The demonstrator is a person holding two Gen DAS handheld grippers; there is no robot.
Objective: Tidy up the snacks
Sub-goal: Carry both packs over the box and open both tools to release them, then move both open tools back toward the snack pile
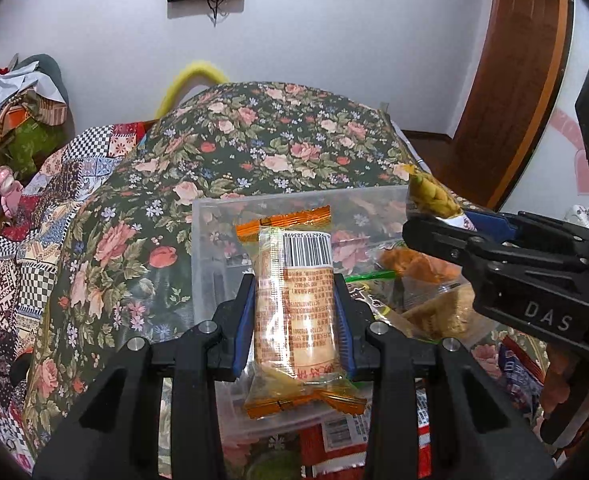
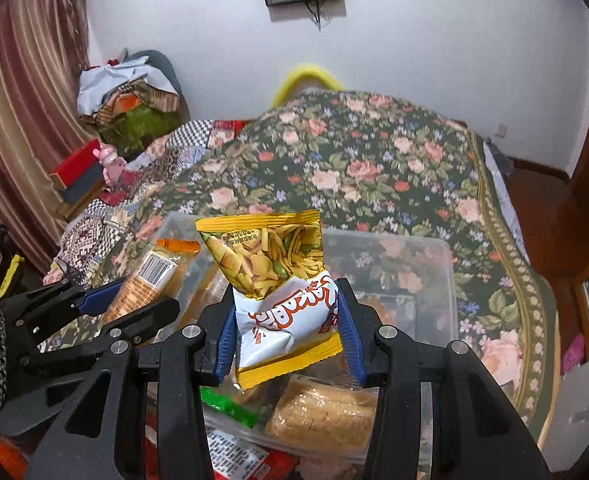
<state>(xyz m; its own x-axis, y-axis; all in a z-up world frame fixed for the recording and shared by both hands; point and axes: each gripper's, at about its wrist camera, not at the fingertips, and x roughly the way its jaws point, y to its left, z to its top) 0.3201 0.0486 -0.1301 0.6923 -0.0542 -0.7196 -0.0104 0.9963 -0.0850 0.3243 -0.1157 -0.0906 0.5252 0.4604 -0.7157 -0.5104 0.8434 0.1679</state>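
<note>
Left wrist view: left gripper [image 1: 294,316] clamped on biscuit pack [image 1: 294,312], held above clear plastic box [image 1: 214,248] on flowered bedspread [image 1: 254,140].

Right wrist view: right gripper [image 2: 288,328] clamped on chip bag [image 2: 274,280], held above same box w/ snacks inside.

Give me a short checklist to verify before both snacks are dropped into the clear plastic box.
1. Left claw shut on the orange-ended clear-wrapped biscuit pack: ok.
2. Right claw shut on the yellow-and-white crisp bag: ok.
3. Both snacks over the clear plastic box: ok.
4. Free room in the box: ok, far part bare.
5. Claws apart from each other: ok.
6. Box steady on the floral cloth: cannot tell.
</note>
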